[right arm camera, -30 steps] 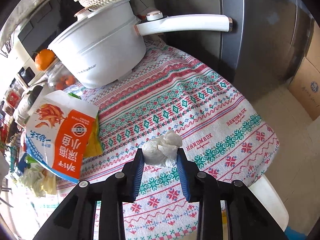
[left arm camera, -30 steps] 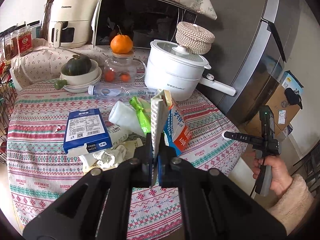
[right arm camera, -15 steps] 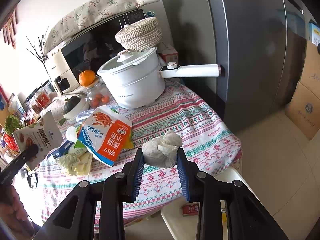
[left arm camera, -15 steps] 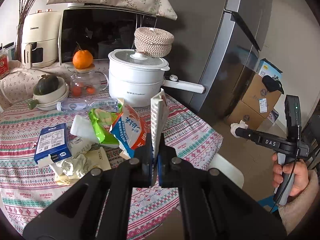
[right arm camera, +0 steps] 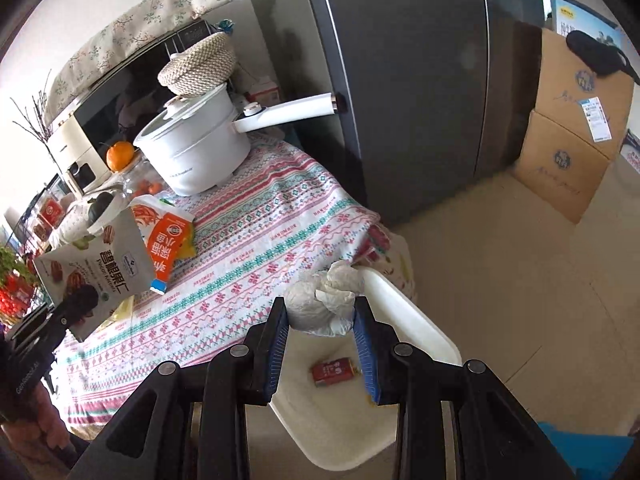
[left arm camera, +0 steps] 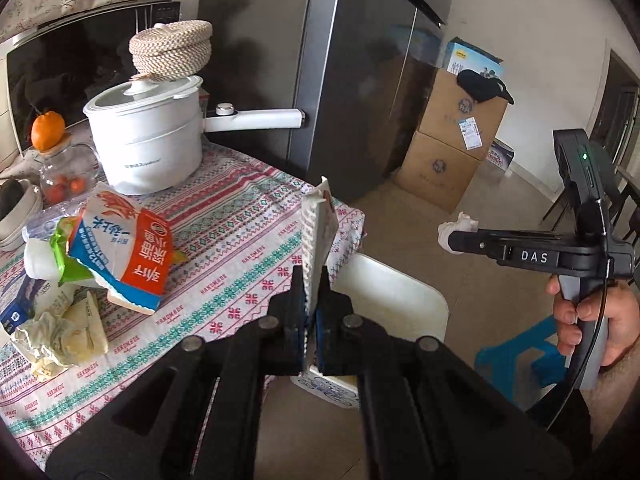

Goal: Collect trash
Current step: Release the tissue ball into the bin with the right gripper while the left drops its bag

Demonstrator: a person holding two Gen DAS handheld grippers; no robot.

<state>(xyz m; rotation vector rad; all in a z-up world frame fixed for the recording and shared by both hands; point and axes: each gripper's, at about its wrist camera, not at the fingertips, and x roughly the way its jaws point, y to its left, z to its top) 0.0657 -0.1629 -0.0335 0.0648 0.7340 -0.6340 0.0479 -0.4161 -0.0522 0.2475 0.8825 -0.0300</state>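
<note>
- Fingers of the left gripper (left arm camera: 311,320) are seen clamped flat on a thin snack box (left arm camera: 318,232), held edge-on and upright in the left wrist view; its printed face shows in the right wrist view (right arm camera: 94,276).
- Fingers of the right gripper (right arm camera: 322,344) are seen clenched on a white crumpled wad (right arm camera: 324,304), pinched between the blue pads; the same wad shows at the fingertips in the left wrist view (left arm camera: 456,226).
- Change since a second ago: both loads have been carried off the worktop (left arm camera: 240,240). The box was over the cloth before; it is now held at the worktop edge, above a white bin (left arm camera: 400,296) standing on the floor just beside it.
- The wad, earlier framed against the cloth, is now held over the bin's opening (right arm camera: 404,320). A small red wrapper (right arm camera: 334,370) already lies inside the bin.
- Grip on either item is unchanged across the three views; no slip is seen.
- Judgement: transport is nearly done, release into the bin is the likely next step for the wad, with the box close behind.
- Trash left on the worktop: an orange-and-white bag (left arm camera: 124,248), a green wrapper (left arm camera: 64,248), crumpled paper (left arm camera: 60,332), a blue box (left arm camera: 16,312). More trips would be needed.
- Risk judged: the box is tall and light, so it could catch the bin's rim if released off-centre.
</note>
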